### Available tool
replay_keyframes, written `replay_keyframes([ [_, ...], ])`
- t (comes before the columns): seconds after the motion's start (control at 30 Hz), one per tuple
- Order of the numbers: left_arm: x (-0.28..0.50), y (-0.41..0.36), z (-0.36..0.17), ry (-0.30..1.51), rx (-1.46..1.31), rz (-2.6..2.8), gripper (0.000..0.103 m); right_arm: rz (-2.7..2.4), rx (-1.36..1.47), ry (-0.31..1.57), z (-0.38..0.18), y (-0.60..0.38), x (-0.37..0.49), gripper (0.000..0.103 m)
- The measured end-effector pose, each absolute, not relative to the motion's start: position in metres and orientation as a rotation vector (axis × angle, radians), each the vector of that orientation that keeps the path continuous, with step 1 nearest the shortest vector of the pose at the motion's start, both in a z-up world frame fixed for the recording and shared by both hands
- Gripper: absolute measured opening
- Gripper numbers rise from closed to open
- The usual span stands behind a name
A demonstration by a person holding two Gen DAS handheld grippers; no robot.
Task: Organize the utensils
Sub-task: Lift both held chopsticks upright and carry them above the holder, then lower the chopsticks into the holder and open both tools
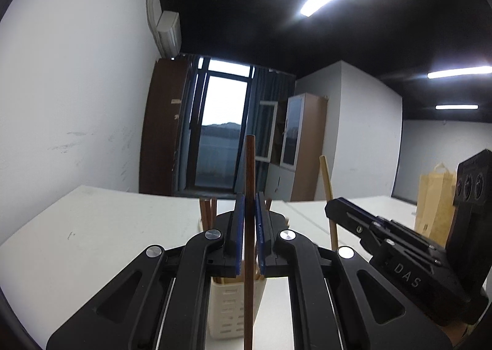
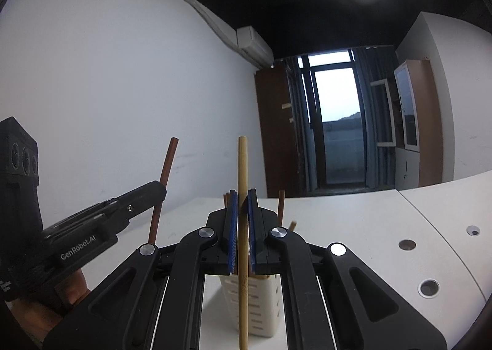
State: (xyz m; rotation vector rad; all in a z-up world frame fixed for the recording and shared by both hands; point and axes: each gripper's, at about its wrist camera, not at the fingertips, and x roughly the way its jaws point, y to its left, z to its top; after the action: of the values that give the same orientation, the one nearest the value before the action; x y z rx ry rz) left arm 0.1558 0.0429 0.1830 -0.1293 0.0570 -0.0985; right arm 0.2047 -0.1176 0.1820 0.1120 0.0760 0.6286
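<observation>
Left gripper (image 1: 249, 220): level, pointing forward, blue pads clamped on an upright dark brown chopstick (image 1: 249, 171). Right gripper (image 2: 243, 217): level, alongside the left, pads clamped on an upright pale bamboo chopstick (image 2: 243, 165). A hand (image 2: 66, 291) shows under the left gripper's body.

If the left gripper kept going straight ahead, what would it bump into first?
Probably the tops of the chopsticks standing in the white utensil holder just beyond the left gripper, which holds a dark brown chopstick; depth is unclear.

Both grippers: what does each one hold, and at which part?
Left gripper holds the dark brown chopstick mid-length; right gripper holds the light bamboo chopstick mid-length, both upright.
</observation>
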Motion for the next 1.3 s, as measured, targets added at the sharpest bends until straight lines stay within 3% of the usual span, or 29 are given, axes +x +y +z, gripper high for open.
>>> replay_keyframes([
  [0.63,0.159,0.052,0.186,-0.261,-0.218,-0.092,0.006,0.612,0.252,-0.142,0.184,-0.107,0.237,0.007],
  [1.3,0.206,0.041,0.172,-0.401,-0.255,0.016,0.006,0.551,0.247,-0.343,0.172,-0.094,0.260,0.007],
])
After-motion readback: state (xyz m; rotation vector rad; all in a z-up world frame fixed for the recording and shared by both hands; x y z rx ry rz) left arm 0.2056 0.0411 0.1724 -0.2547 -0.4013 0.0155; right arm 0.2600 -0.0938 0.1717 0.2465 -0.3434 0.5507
